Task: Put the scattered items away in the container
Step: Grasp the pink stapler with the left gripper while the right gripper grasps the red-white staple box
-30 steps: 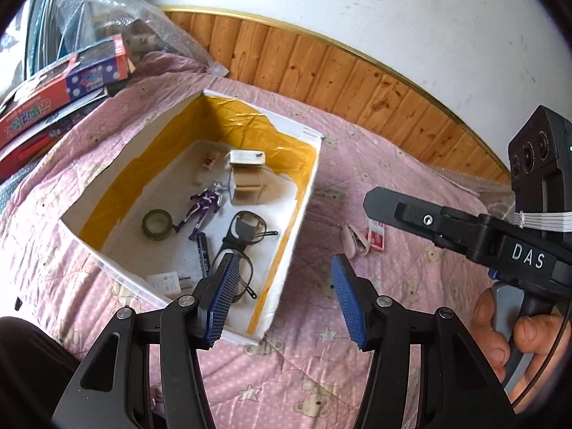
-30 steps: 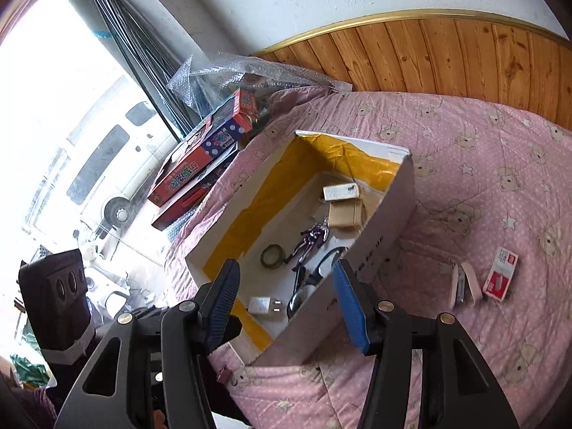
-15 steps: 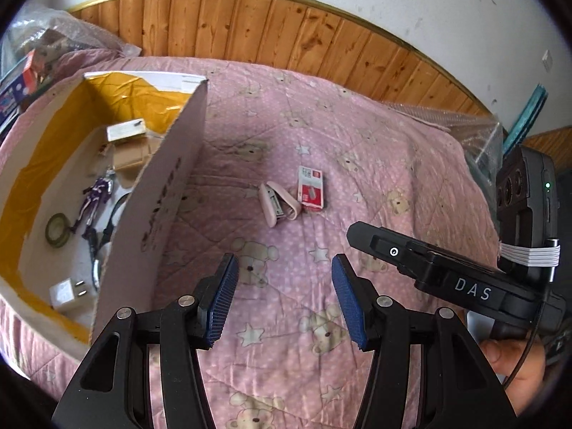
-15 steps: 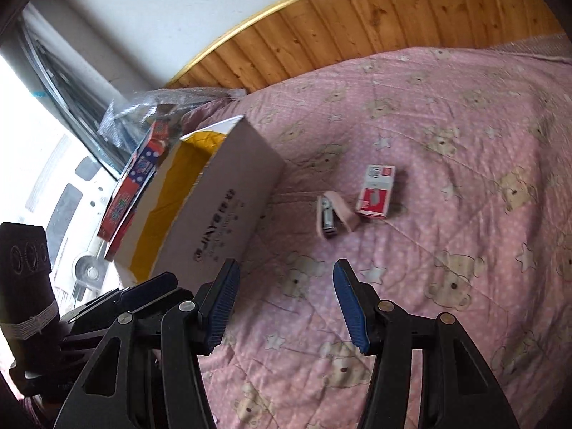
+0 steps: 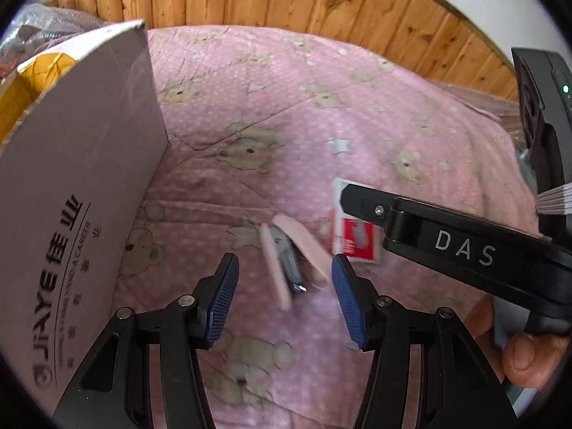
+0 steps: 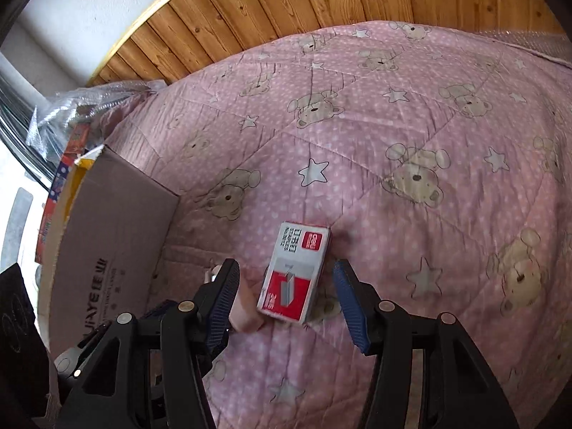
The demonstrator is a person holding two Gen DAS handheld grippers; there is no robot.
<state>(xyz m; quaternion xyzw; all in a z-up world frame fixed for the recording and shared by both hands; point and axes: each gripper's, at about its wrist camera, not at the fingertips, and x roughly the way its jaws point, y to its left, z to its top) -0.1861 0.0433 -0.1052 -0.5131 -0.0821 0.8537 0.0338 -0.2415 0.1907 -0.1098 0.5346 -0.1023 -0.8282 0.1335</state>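
straddling the pink stapler point(image 5: 293, 261) on the bed quilt point(image 5: 286, 114), the left gripper point(image 5: 284, 300) has its jaws opening wide, nothing pressed between them yet. the stapler lies just right of the cardboard box point(image 5: 71, 186), touching the red-and-white staple box point(image 6: 295, 273) on its far side from the carton. the right gripper point(image 6: 286, 296), jaws apart, brackets that staple box. best to close each across the short width, seat the pads low, then lift clear of the carton's wall.
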